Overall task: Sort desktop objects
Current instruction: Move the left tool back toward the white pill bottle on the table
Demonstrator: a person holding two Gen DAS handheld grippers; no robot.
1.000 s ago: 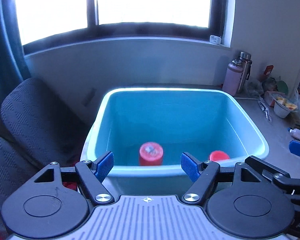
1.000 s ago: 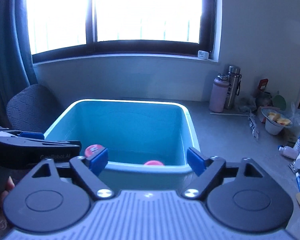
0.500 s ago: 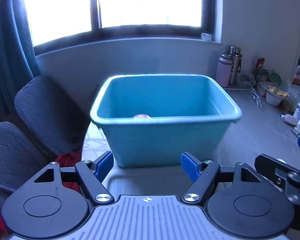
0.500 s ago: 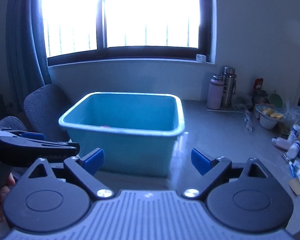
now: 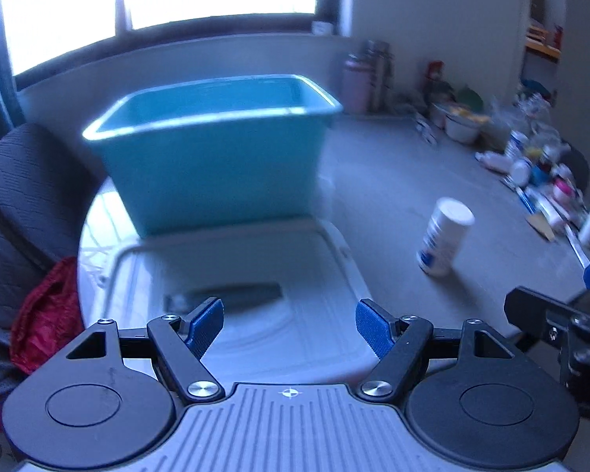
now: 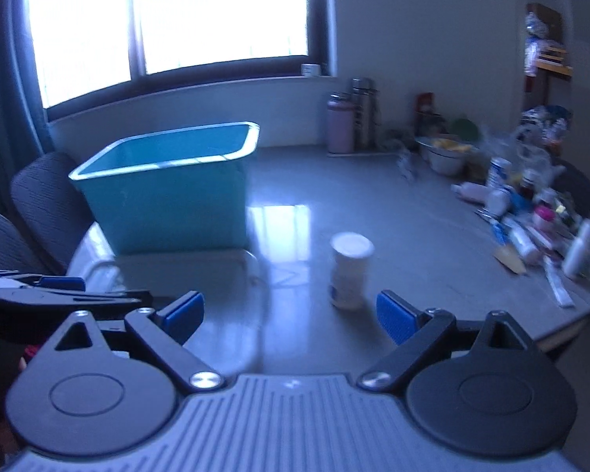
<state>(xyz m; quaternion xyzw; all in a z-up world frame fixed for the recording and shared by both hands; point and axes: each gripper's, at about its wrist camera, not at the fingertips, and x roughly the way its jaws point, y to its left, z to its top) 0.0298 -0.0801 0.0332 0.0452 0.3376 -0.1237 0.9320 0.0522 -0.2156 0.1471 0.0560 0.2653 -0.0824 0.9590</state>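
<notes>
The white bottle [image 6: 350,271] stands upright on the grey tabletop [image 6: 413,228], alone, to the right of the teal bin [image 6: 165,185] and well apart from the clutter of tubes and small bottles [image 6: 531,220] along the table's right edge. It is a short cylinder with a flat pale cap and a blue-marked label; motion blur hides the print, but it is probably a smooth plastic container. The right gripper [image 6: 291,312] hangs short of it with nothing between its blue pads [image 6: 393,320], its jaws standing very wide; the bottle sits just off the inner edge of the right-hand pad rather than centred. The step in hand appears to be the reach for this bottle, and it would go best if the gripper shifts right to centre the cylinder, comes in low enough to bear on the body below the cap, and closes squarely, since a tall, light, slick shape tips easily under a glancing touch. The left gripper [image 5: 289,328] is likewise empty, its jaws fairly wide, over a pale, shallow moulded lid or tray [image 5: 236,275] lying in front of the bin. The bin is rigid plastic, deep, straight-walled and round-cornered with a rolled rim; dark woven-fabric chairs [image 5: 23,181] stand beyond the table's left edge.
</notes>
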